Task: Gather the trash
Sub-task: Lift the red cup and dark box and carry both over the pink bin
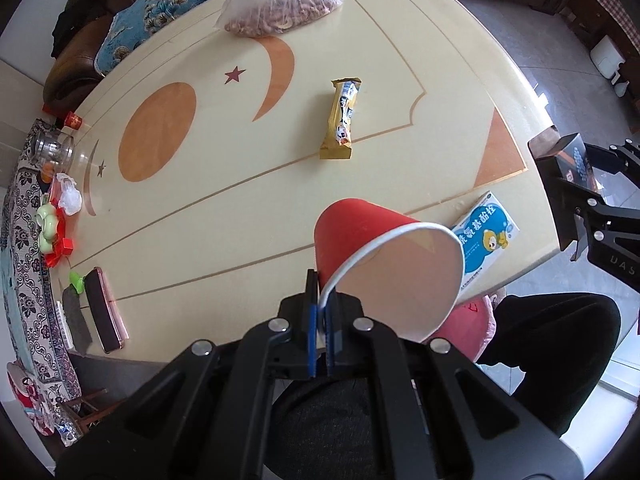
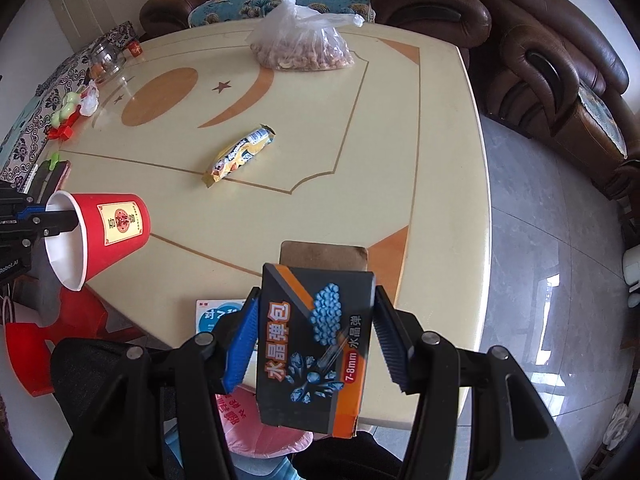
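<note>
My left gripper (image 1: 322,312) is shut on the rim of a red paper cup (image 1: 384,256), held tilted above the table's near edge; the cup also shows in the right wrist view (image 2: 108,236). My right gripper (image 2: 312,336) is shut on a black and orange box (image 2: 316,348), held above the near edge; the box shows at the far right of the left wrist view (image 1: 568,160). A yellow snack wrapper (image 1: 340,120) lies mid-table, also seen in the right wrist view (image 2: 240,156). A blue and white medicine box (image 1: 486,236) lies at the near edge, partly hidden in the right wrist view (image 2: 218,314).
The cream table (image 1: 224,208) carries a plastic bag of peanuts (image 1: 280,8) at the far side, a phone (image 1: 104,312) and small clutter (image 1: 56,224) at the left. A pink bag (image 2: 260,428) hangs below the near edge. A red stool (image 2: 60,328) stands left; brown sofas (image 2: 540,60) stand behind.
</note>
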`<state>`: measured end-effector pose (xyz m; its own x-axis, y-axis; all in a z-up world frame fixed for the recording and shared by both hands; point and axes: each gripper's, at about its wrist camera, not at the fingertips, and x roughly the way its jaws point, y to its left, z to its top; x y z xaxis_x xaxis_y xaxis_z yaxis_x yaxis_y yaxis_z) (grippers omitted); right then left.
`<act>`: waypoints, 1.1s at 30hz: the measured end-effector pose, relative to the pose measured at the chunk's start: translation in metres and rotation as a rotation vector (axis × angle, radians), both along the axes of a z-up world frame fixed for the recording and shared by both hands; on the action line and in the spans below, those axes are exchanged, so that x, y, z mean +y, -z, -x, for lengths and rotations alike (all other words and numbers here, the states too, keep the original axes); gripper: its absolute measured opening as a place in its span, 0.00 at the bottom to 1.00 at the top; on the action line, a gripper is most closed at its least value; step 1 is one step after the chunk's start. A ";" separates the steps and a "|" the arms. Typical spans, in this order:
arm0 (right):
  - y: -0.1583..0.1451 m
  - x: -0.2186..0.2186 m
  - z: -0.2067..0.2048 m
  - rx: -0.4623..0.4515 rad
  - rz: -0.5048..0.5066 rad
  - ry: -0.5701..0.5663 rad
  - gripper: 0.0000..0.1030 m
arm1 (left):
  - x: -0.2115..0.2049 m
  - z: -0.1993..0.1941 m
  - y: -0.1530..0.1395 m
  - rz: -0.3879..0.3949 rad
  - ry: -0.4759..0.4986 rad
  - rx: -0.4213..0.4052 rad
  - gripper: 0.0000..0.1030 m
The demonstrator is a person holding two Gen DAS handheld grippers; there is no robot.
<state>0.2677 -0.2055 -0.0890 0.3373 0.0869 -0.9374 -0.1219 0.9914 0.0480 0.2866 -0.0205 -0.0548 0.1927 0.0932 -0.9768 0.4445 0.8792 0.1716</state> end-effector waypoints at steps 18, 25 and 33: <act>-0.031 0.053 0.085 -0.064 -0.013 -0.105 0.52 | 0.015 0.093 0.000 0.044 0.072 -0.026 0.05; -0.015 0.066 0.109 -0.042 -0.032 -0.128 0.52 | 0.023 0.123 0.022 0.057 0.087 -0.005 0.05; 0.001 0.068 0.129 -0.025 -0.059 -0.136 0.52 | 0.023 0.150 0.051 0.079 0.111 0.035 0.05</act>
<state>0.1391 -0.1379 -0.0898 0.3423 0.1879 -0.9206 -0.2565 0.9613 0.1008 0.1367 0.0029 -0.1061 0.1635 -0.0042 -0.9865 0.5445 0.8343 0.0867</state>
